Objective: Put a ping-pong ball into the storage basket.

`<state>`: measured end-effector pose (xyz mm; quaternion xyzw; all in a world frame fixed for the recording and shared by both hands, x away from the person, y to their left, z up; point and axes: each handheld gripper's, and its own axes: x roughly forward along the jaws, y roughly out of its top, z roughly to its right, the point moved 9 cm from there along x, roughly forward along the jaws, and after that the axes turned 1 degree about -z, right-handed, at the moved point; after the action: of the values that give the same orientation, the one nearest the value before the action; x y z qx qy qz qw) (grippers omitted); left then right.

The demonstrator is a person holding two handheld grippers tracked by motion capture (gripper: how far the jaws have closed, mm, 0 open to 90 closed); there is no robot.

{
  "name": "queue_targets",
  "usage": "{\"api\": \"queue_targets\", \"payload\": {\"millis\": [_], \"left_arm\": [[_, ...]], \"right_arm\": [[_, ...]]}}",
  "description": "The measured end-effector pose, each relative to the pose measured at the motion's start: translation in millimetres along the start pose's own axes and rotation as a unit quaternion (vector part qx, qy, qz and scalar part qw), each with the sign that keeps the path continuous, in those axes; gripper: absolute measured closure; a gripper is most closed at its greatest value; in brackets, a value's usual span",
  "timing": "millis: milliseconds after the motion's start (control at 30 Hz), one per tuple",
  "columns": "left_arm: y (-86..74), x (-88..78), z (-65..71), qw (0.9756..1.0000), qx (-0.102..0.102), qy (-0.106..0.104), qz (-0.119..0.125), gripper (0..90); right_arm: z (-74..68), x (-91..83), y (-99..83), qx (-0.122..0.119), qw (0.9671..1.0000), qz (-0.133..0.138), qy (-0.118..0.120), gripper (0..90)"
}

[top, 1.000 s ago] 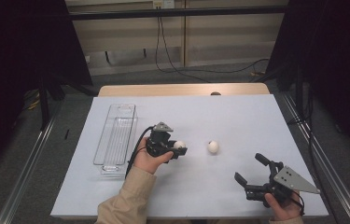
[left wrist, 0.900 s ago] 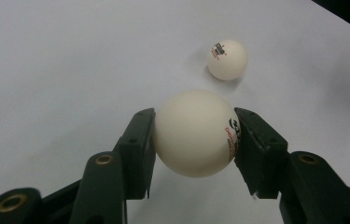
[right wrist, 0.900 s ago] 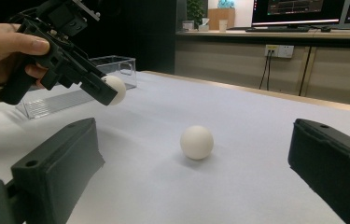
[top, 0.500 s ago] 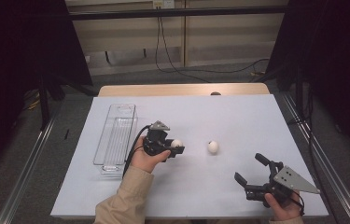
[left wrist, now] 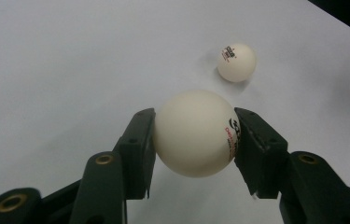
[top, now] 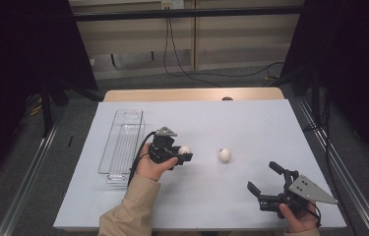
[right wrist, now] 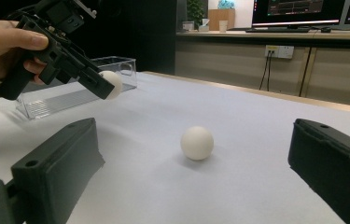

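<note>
left gripper (top: 186,157) is clamping a white ball (left wrist: 195,133) between its jaws, holding it above the white table (top: 251,123) just right of the clear tray (top: 123,145), while the right gripper (top: 266,183) is resting with jaws wide apart near the table's front edge. because the smooth round ball is sitting only between narrow pads, it could be slipping out and rolling away if the grip eases or the hand tilts. a second ball (top: 225,155) is lying loose on the table between the two grippers, and nothing is standing between the held ball and the tray.

right hand (top: 297,221) cut off at bottom, ball print (left wrist: 233,135) illegible
</note>
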<state>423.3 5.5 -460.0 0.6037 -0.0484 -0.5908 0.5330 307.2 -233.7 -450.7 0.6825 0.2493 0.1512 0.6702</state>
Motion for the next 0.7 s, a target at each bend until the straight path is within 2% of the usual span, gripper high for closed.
{"api": "queue_targets", "payload": {"millis": [700], "left_arm": [[1.3, -9.4, -8.0, 0.9999, -0.009, 0.004, 0.007, 50.9]], "right_arm": [[-0.1, 0.2, 0.0, 0.0, 1.0, 0.0, 0.001, 1.4]]}}
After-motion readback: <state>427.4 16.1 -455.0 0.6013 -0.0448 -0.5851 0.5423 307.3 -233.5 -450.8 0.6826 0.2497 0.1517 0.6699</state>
